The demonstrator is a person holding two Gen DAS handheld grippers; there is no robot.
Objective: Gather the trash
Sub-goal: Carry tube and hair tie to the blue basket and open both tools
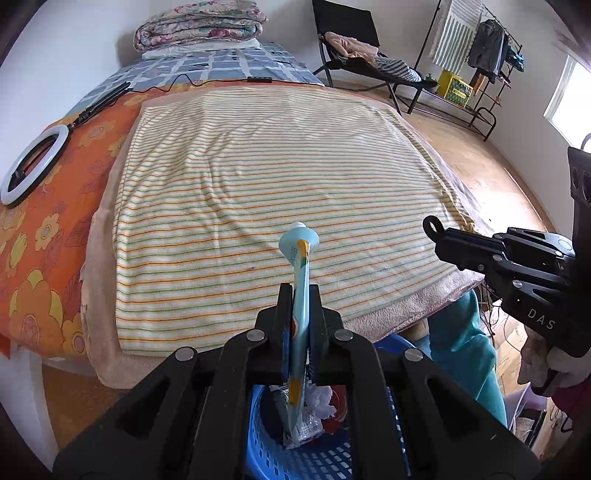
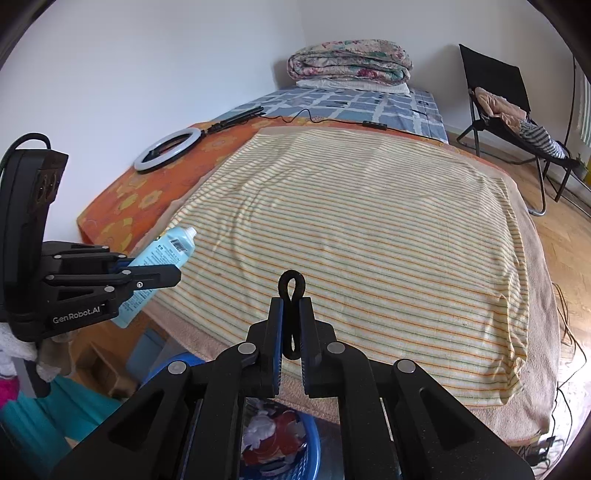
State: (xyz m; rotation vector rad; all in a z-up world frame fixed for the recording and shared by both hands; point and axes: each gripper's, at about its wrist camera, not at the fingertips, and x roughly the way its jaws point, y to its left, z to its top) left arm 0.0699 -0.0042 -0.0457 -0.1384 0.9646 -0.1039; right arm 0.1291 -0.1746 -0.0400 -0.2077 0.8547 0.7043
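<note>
My left gripper (image 1: 300, 295) is shut on a flattened light-blue tube (image 1: 301, 266), holding it above a blue plastic basket (image 1: 303, 458) that holds crumpled paper and wrappers. The tube also shows in the right wrist view (image 2: 166, 254), clamped in the left gripper (image 2: 162, 275). My right gripper (image 2: 291, 310) is shut on a black hair tie (image 2: 291, 286), above the front edge of the bed; the hair tie also shows in the left wrist view (image 1: 433, 226). The basket shows below it (image 2: 306, 443).
A striped towel (image 1: 273, 192) covers the bed. A white ring light (image 1: 35, 162) with its cable lies on the orange sheet at left. Folded quilts (image 1: 199, 24) sit at the far end. A black chair (image 1: 354, 48) and clothes rack (image 1: 480, 66) stand at right.
</note>
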